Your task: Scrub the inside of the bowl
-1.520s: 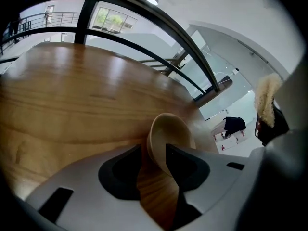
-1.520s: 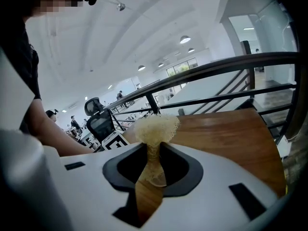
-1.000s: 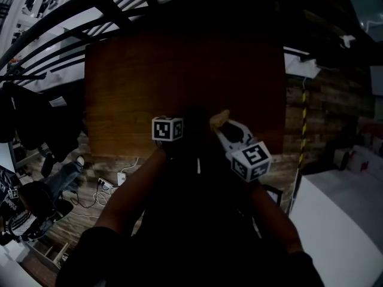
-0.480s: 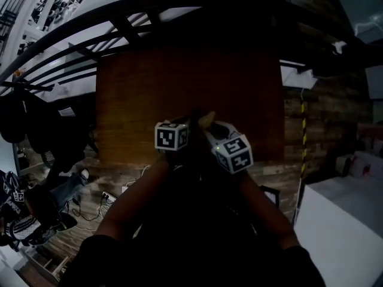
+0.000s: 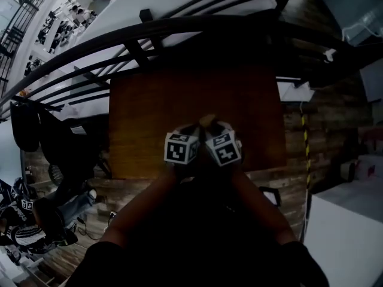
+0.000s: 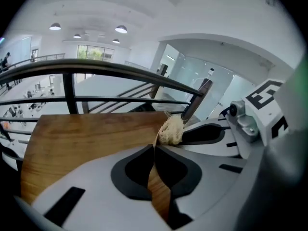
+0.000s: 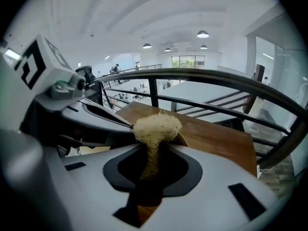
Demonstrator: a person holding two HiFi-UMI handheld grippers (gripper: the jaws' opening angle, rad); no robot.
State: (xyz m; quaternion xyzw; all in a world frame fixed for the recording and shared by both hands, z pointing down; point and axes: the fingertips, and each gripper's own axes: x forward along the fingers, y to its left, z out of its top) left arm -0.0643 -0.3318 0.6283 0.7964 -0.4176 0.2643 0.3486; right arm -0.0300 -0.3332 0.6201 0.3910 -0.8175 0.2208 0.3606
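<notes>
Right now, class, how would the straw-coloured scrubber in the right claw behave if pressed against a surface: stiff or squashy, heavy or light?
Probably squashy: the scrubber pinches to a thin neck where the right claw shuts on it, then puffs out beyond. Likely light, being open fibre. Its rough mesh should resist slipping.

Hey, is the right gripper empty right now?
No, the right gripper is shut on a tan fibrous scrubber, which is pinched between its jaws.

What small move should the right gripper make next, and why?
Probably ease the right gripper in so its loofah scrubber enters the wooden bowl and rubs the inner wall. The left gripper is shut on the bowl's wall, and the scrubber sits at the rim.
</notes>
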